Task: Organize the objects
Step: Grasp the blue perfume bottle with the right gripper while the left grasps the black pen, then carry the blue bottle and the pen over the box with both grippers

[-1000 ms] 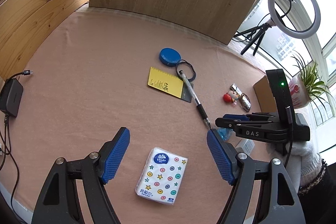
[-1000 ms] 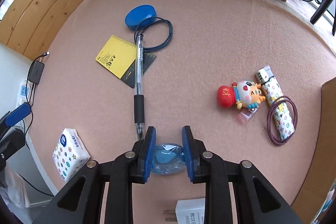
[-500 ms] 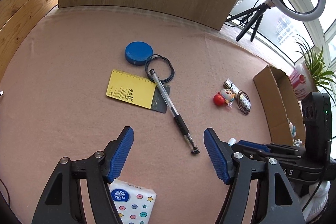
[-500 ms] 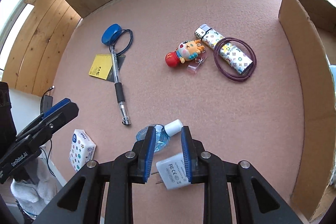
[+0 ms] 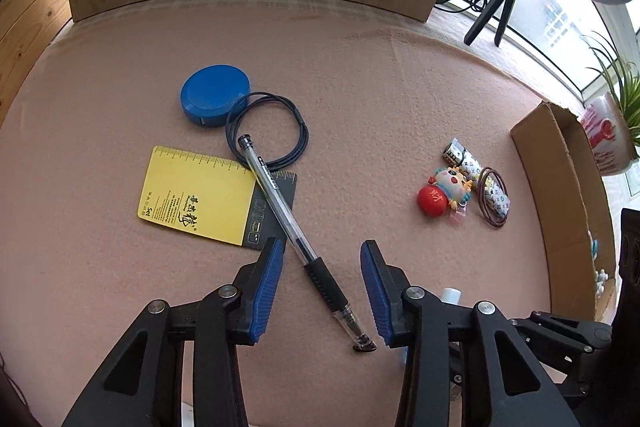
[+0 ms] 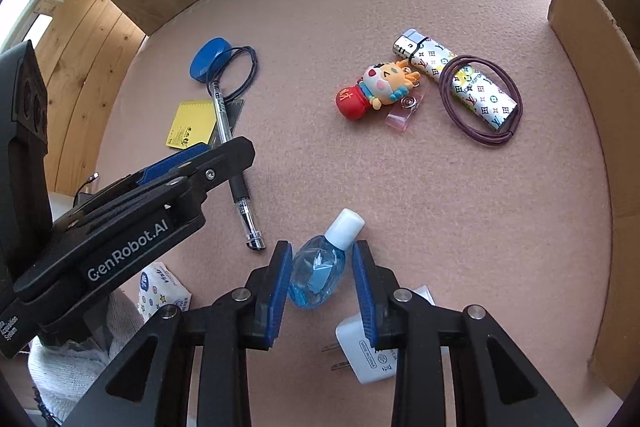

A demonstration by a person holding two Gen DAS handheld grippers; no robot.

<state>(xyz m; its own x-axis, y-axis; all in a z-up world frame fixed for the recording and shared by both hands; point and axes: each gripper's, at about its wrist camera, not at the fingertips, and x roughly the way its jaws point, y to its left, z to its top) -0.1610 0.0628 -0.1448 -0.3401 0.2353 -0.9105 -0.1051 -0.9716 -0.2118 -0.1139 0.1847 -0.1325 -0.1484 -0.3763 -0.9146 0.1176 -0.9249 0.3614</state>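
Observation:
My left gripper (image 5: 322,291) is open, its fingers on either side of the black grip of a clear pen (image 5: 296,239) lying on the pink mat. The pen also shows in the right wrist view (image 6: 234,167). My right gripper (image 6: 322,291) is open around a small blue bottle with a white cap (image 6: 320,267) that lies on the mat; the pads stand slightly apart from it. A white charger plug (image 6: 368,351) lies under the right finger. A cardboard box (image 5: 560,195) stands at the right, also seen in the right wrist view (image 6: 600,67).
A yellow card (image 5: 196,197), blue round case (image 5: 214,95) and black cable loop (image 5: 266,131) lie left of centre. A doll keychain (image 6: 376,87), patterned lighter (image 6: 460,79) and purple hair tie (image 6: 480,103) lie near the box. A tissue pack (image 6: 160,287) lies near left.
My left gripper moved forward and right from the tissue pack to straddle the pen. My right gripper opened, and the blue bottle now lies on the mat between its fingers.

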